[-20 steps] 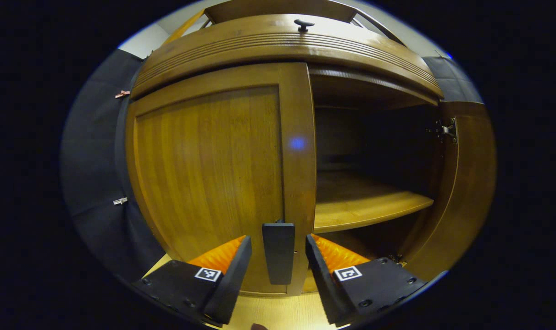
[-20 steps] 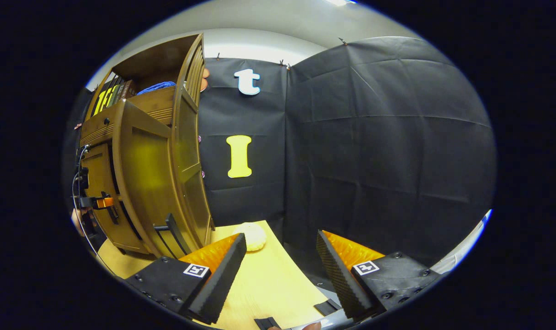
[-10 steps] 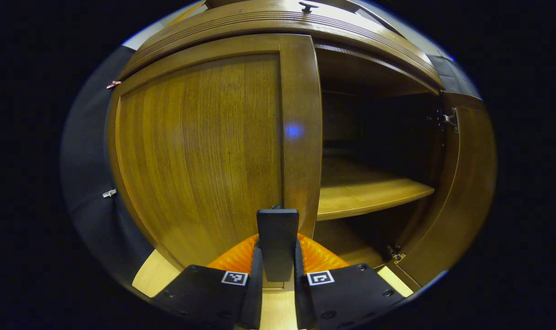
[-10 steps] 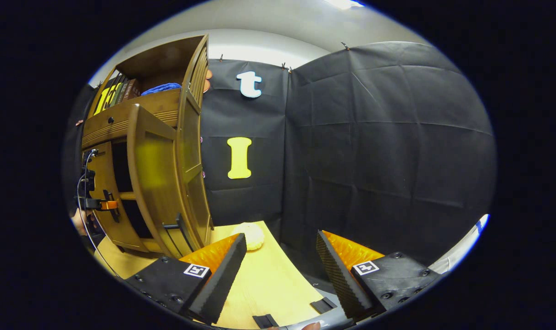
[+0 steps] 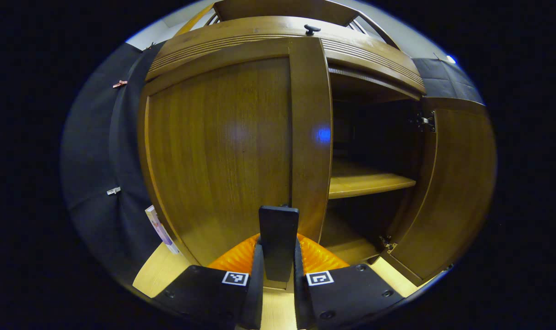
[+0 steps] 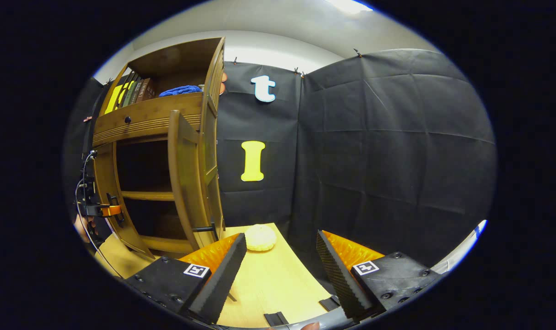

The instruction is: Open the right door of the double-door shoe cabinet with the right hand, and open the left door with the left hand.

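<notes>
Left gripper [image 5: 278,270] at 6 o'clock in the left gripper view, fingers clamped on the dark bar handle [image 5: 278,240] of the left door [image 5: 223,151]. That door looks swung slightly out from the cabinet front; exact angle hard to judge.

Right door [image 5: 447,197] stands wide open at 3 o'clock, shelf [image 5: 365,183] exposed between the two.

Right gripper [image 6: 278,270] has its fingers apart, holding nothing, over the tabletop [image 6: 278,279]; shoe cabinet [image 6: 154,169] at 9 o'clock in its view.

Risks, as judgement: the handle is slim and smooth, so a pull off the hinge arc could let it slide out of the pinch. A hard tug might shift the cabinet.

Writing: book spines [image 6: 126,91] on top, too small to read. Square coded markers on the gripper bodies, no brand legible.
</notes>
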`<act>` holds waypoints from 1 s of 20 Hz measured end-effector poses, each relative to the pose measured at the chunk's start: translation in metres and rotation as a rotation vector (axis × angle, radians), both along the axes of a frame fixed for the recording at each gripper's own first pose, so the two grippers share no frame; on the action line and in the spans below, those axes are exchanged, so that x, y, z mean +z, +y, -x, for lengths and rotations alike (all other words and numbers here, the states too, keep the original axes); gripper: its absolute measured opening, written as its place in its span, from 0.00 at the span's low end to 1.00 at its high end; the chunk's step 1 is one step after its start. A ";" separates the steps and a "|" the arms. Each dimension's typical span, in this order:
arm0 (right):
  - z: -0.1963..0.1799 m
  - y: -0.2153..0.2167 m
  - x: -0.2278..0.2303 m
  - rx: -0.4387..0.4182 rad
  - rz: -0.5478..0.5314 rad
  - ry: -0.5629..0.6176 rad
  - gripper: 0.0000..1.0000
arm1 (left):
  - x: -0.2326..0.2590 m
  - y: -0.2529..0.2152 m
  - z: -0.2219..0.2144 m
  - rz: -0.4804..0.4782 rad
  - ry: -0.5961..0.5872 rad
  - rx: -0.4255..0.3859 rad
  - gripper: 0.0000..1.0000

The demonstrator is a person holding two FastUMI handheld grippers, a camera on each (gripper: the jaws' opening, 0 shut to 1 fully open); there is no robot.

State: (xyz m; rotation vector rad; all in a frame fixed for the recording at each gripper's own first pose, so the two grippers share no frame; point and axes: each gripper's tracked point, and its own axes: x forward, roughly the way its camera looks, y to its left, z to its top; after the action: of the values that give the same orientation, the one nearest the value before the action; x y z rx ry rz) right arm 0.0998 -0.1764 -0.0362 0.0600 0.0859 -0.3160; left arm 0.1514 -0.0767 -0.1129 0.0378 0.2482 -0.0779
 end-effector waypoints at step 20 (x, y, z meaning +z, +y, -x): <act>-0.004 0.152 0.006 0.164 -0.046 -0.035 0.97 | 0.000 0.119 0.127 -0.012 -0.040 0.046 0.23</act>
State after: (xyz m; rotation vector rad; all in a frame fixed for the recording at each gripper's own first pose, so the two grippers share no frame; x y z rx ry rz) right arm 0.1038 -0.0243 -0.0299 0.1036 0.0627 -0.1488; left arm 0.0249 0.0427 -0.1127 0.0451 0.2099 -0.0299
